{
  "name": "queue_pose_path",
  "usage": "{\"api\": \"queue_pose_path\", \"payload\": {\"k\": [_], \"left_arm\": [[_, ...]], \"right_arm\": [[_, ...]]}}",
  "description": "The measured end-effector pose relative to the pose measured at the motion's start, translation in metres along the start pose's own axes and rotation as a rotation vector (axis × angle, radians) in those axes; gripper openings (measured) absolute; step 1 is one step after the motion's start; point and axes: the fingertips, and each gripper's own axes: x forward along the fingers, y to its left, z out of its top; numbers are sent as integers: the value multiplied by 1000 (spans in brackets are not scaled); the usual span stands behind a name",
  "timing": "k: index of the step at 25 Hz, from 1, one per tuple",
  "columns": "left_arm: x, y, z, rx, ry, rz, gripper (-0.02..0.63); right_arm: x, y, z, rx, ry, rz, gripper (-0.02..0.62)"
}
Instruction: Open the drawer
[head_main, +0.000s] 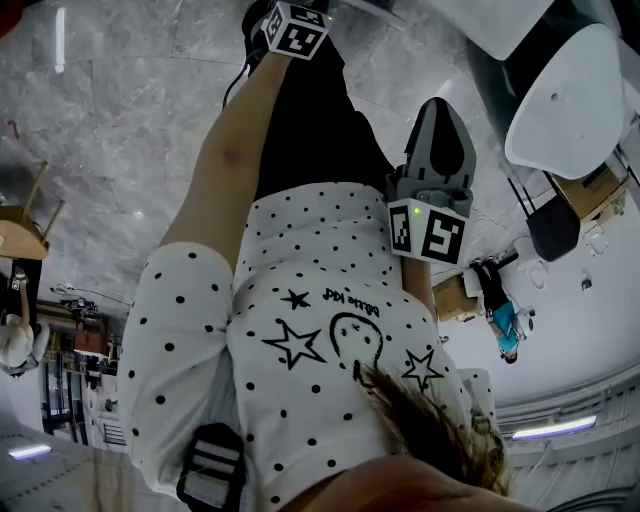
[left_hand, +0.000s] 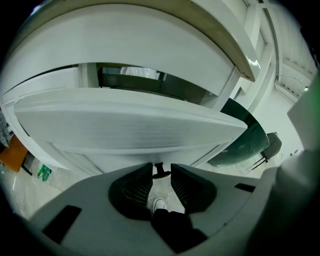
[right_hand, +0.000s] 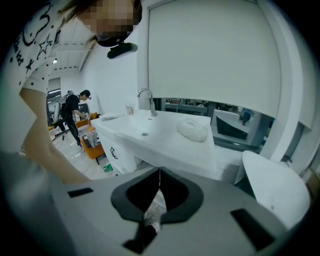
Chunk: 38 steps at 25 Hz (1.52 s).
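In the left gripper view my left gripper (left_hand: 161, 168) is open, its two dark pads a narrow gap apart with nothing pressed between them. Just past the tips sits a small black handle (left_hand: 160, 171) on the white cabinet front (left_hand: 90, 159), under a broad white counter slab (left_hand: 130, 125). In the right gripper view my right gripper (right_hand: 159, 171) is shut, tips touching and empty, pointing toward the white counter (right_hand: 165, 145). The cabinet below it bears a black handle (right_hand: 114, 152). The head view shows mostly my own spotted shirt, the left gripper's marker cube (head_main: 297, 28) and the right gripper (head_main: 440, 104).
On the counter stand a faucet (right_hand: 146, 100) over a sink and a white bundle (right_hand: 193, 129). A white rounded chair (right_hand: 272, 186) is at the right. An orange seat (right_hand: 93, 146) and a person (right_hand: 75, 112) are beyond the counter's left end. My shoe (left_hand: 160, 204) shows below the left jaws.
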Motion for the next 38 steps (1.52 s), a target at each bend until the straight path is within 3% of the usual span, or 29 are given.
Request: {"api": "queue_pose_path", "payload": {"k": [9,14,15,16,20,29,38], "left_arm": [[-12,-3,-26,-13,32,-10,117],[-21,-7,-27,-1,0,6,108],[-26,-6,-28,-4,-11,17,89],[-30,-3,-30,-16,-22,29,0],[-38,4,-41,-51,-30,22,0],[-59,-7,-17,-50,-35,-11,0],[-128,-12,31,-11,-84,-35,0]], "right_arm": [[14,25,-3,4,20,85,14],[11,29,-5,14,29,97,14],[12,29,-6,17,32,97,14],[13,30,-6,21,35,97,14],[20,31,-4,32,37,97,14],[21,28,7,60,15,79,14],[20,16,22,116,-42,50,14]]}}
